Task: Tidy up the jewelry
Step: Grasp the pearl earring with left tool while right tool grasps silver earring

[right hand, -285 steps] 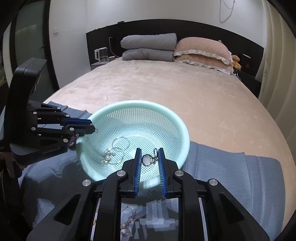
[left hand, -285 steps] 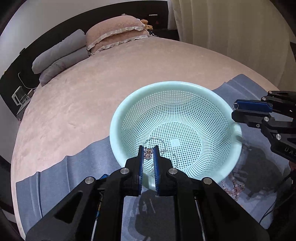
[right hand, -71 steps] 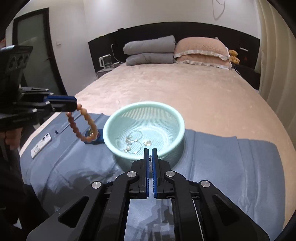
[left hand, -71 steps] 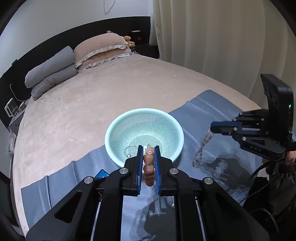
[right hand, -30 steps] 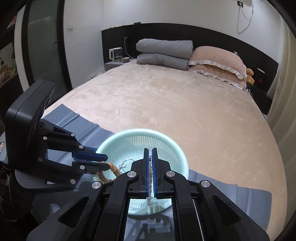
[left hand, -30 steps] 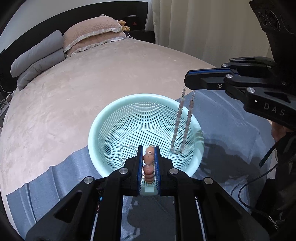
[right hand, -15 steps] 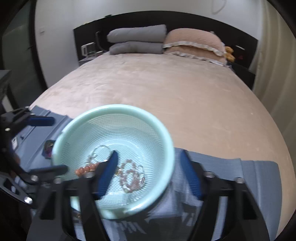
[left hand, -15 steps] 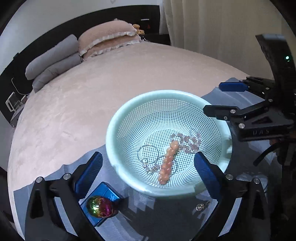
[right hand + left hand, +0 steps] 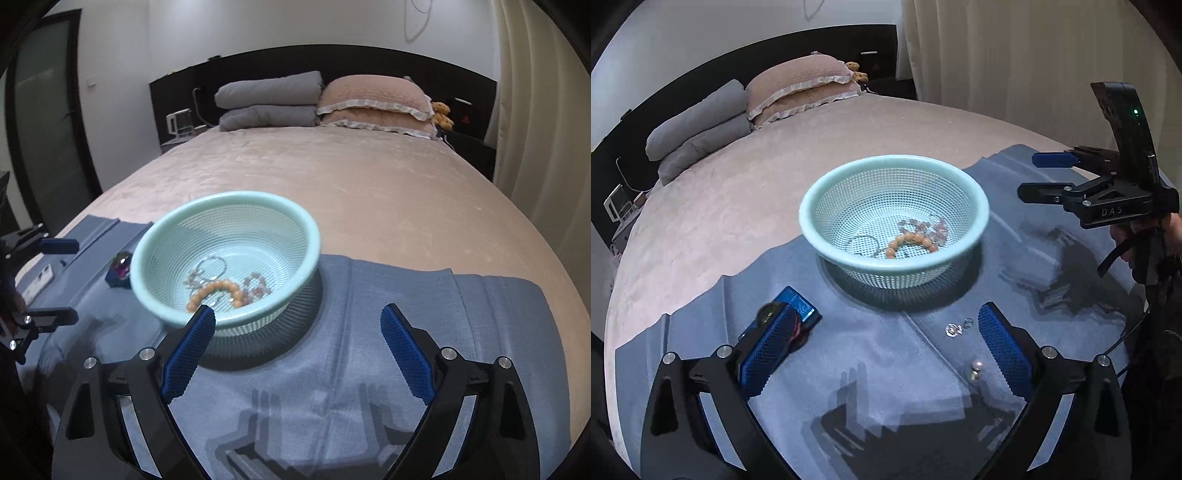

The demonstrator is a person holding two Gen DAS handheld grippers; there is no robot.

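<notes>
A mint mesh basket (image 9: 812,236) (image 9: 314,236) stands on a blue cloth (image 9: 886,369) (image 9: 406,295) on the bed. In it lie an orange bead bracelet (image 9: 912,240) (image 9: 216,290), a pale pink bead bracelet (image 9: 929,225) (image 9: 256,284) and silver rings (image 9: 862,243) (image 9: 210,267). A small silver pendant (image 9: 956,328) and a pearl stud (image 9: 976,368) lie on the cloth in front of the basket. My left gripper (image 9: 886,350) is open and empty above the cloth. My right gripper (image 9: 297,350) (image 9: 1039,177) is open and empty, right of the basket.
A blue box (image 9: 798,306) with an iridescent ball (image 9: 121,264) sits left of the basket, partly behind my left finger. Pillows (image 9: 373,103) and folded grey bedding (image 9: 266,99) lie at the head of the pink bed. A curtain (image 9: 1015,55) hangs to the right.
Both grippers opened and dropped their bracelets into the basket. Since half a second ago both have pulled back and up from the basket.
</notes>
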